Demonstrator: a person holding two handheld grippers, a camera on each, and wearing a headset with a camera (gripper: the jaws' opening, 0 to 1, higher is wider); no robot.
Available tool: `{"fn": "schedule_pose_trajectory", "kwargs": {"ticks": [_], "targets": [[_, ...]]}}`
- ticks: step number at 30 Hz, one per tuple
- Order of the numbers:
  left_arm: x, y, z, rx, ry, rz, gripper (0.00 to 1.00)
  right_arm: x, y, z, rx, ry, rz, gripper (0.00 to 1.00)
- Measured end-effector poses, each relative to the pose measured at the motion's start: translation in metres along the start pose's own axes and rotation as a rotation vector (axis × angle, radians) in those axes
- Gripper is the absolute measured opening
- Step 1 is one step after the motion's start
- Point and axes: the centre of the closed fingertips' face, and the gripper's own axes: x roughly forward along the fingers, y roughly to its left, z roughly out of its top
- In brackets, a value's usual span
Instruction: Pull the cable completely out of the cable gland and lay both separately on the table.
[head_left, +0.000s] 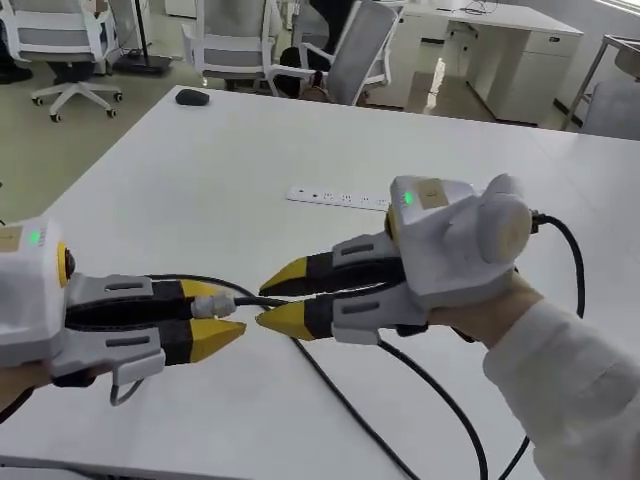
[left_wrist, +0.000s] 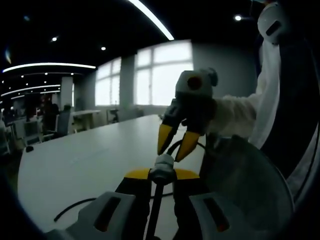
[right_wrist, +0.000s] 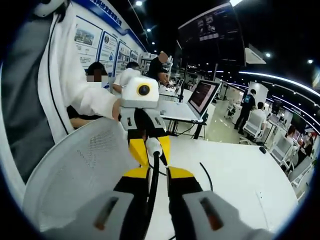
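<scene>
Clamping the white cable gland between their yellow tips, the fingers of the left gripper are closed on it over the near left of the table. The black cable runs rightward out of the gland, seated in it. It passes between the fingers of the right gripper, which stand apart around it, then trails down across the table. Farther back lies a white power strip.
</scene>
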Motion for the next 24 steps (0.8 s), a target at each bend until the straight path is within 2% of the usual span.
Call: {"fn": "schedule_pose_trajectory", "kwargs": {"ticks": [5,24], "targets": [[0.0013,-0.0006,-0.0005,0.011,0.002,-0.006,0.17,-0.0011,0.0015,0.0025,0.005,-0.014,-0.001,0.03],[0.0010,-0.0027,-0.0013,0.018,0.005,-0.015,0.17,-0.0057,0.0033,-0.0041,0.000,-0.022,-0.004,0.03]]}}
